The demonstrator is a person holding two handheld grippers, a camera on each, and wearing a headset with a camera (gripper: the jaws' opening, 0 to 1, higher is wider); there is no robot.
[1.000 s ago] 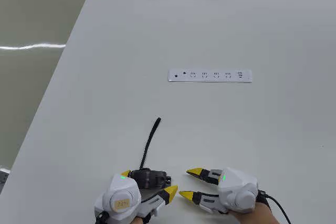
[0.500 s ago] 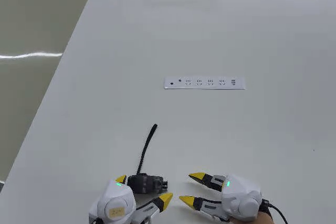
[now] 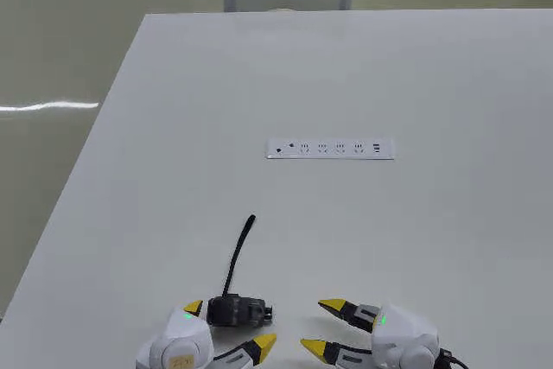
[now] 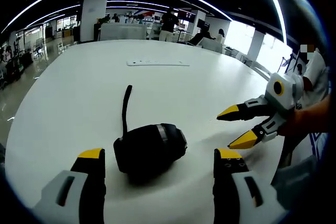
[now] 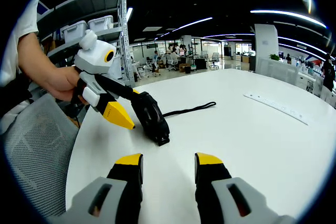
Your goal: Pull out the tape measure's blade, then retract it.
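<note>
Since 1.0 s ago: the left gripper point(image 4: 160, 155) is now sitting slightly further back from the tape measure point(image 4: 149, 148). The case is keeping its spot relative to the power strip point(image 3: 331, 149), so the downward shift in the head view is camera tilt.

Count: two grippers, one tape measure, one strap, one power strip.

Left gripper: jaws are standing wide apart and straddling the case, one yellow tip on each side, clamping nothing. The left hand point(image 5: 63, 85) is wrapping the white shell from behind, with the gripper pointing low along the table point(image 3: 432, 239).

Right gripper point(image 5: 169, 159): jaws are parted and holding nothing. It is aiming at the case's end from near it, not touching. The right hand point(image 4: 307, 121) is holding it just above the surface.

Both grippers are showing white plastic shells and black jaws capped with pointed yellow tips.

Tape measure: resting on the table between the left jaws. The case is rounded, black and matt, with a small tab at the end facing the right gripper.

Strap point(image 3: 239, 252): thin and black, lying flat and running in a slight curve from the case away from the person.

Power strip: long, flat and white with one row of sockets, lying well apart, further up the smooth white table.
</note>
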